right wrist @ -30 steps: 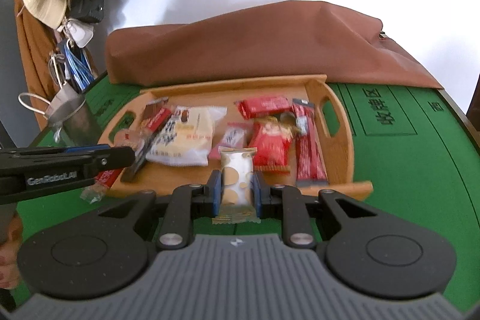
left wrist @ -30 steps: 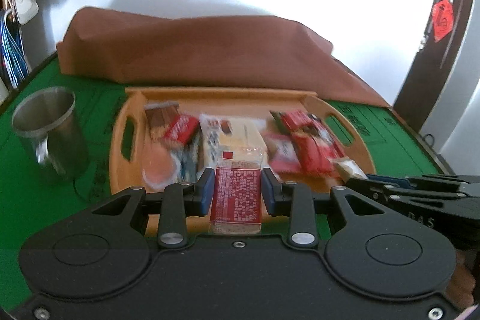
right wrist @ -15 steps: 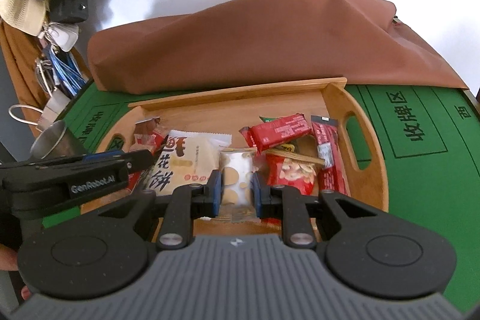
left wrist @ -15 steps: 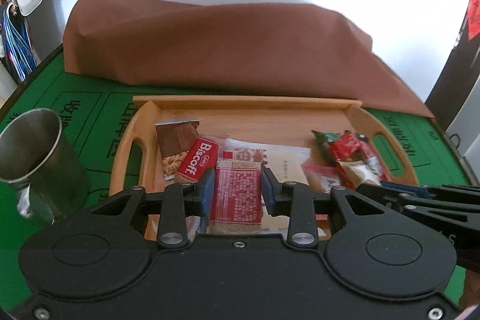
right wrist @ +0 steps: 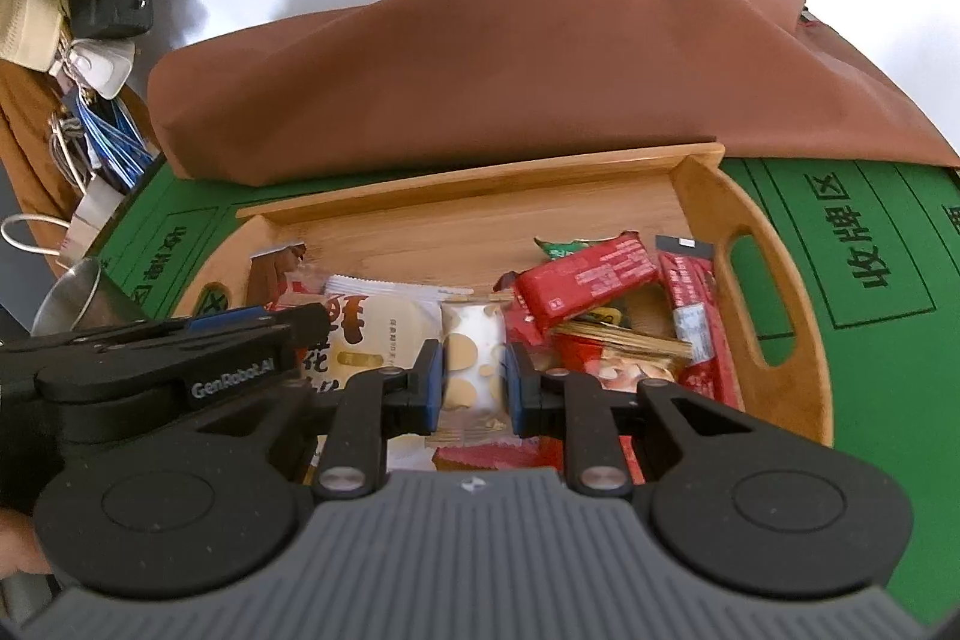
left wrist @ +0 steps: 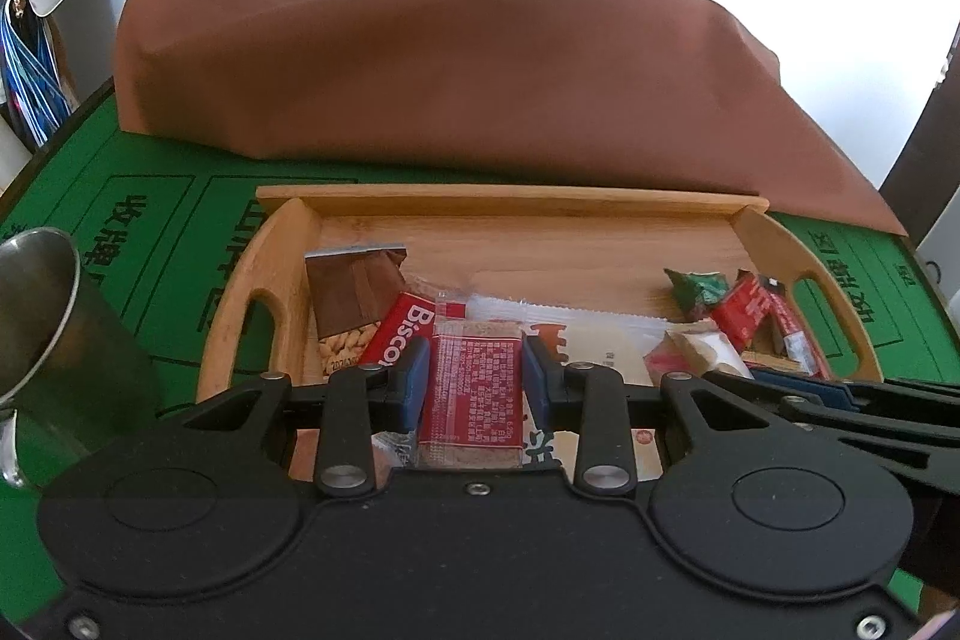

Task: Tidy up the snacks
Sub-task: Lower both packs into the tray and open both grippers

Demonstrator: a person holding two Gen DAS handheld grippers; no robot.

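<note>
left gripper [left wrist: 475,379] fingers clamped on red-label cracker pack [left wrist: 471,388], long axis pointing away | right gripper [right wrist: 474,379] fingers clamped on gold-dotted white pack [right wrist: 474,367] | both over near edge of wooden tray [left wrist: 516,205], left one nearer its cup-side handle

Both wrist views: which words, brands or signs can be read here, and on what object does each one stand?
"Bisco", rest hidden: red biscuit packet.
"GenRobot.AI": left gripper body.
"收牌区", seen upside down: green table mat.
Fine print on the red-labelled packet the left gripper holds: too small.
Large characters on the white pastry packet: partly hidden.

Green table [left wrist: 150,244]: wooden tray [left wrist: 516,202], steel cup [left wrist: 54,340], brown cloth [left wrist: 456,76]
</note>
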